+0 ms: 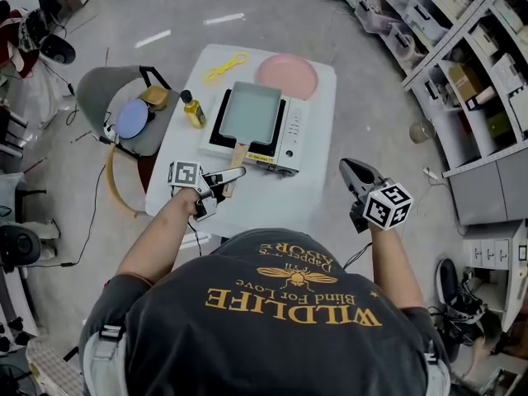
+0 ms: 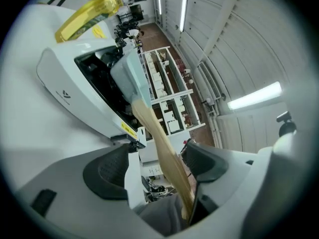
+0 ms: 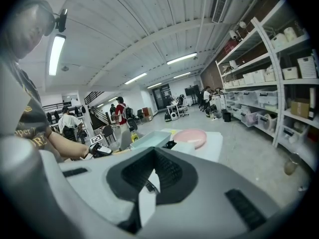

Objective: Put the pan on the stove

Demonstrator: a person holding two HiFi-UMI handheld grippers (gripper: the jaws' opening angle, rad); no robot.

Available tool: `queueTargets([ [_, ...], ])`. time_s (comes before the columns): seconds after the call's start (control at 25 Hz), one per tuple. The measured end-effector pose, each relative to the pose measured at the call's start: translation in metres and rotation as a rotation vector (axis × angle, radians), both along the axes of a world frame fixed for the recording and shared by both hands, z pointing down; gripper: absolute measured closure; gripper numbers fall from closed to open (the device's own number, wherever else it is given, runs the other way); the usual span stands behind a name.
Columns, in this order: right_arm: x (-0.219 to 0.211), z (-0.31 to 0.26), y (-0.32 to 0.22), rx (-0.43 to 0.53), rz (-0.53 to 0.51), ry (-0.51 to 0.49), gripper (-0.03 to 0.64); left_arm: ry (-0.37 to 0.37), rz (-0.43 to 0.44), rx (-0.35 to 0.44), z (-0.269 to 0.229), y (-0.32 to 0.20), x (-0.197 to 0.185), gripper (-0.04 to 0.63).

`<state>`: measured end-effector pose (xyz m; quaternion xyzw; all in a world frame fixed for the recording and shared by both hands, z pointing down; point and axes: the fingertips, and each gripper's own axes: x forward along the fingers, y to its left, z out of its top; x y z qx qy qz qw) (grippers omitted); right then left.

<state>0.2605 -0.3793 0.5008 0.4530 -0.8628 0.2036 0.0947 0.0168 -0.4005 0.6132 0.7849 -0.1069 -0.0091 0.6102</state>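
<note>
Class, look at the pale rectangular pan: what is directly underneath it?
The pan rests on the white stove, whose black top shows around its edges. The surface right beneath the pan is covered and cannot be seen.

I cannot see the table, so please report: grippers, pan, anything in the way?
Left gripper open, pan handle loose between its jaws. Right gripper shut, empty, off to the side. Pan flat on stove. Nothing blocking.
</note>
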Motion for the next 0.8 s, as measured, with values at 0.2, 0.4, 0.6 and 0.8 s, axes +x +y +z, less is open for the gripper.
queueTargets([
  [0.2,0.005,-0.007,0.000,0.012,0.005,-0.002,0.615,-0.007,-0.147,0.074,-0.021,-0.021,-0.043,0.232],
  [0.4,0.012,-0.014,-0.002,0.030,0.017,-0.004,0.615,-0.223,-0.255,0.352,-0.055,-0.053,-0.075,0.238],
  [0.6,0.017,-0.032,-0.005,0.058,0.042,-0.052,0.615,-0.238,-0.287,0.669,-0.138,-0.063,-0.056,0.324],
  [0.8,0.026,-0.061,-0.012,0.119,0.077,-0.071,0.615,-0.248,-0.253,0.917,-0.198,-0.051,-0.018,0.439],
])
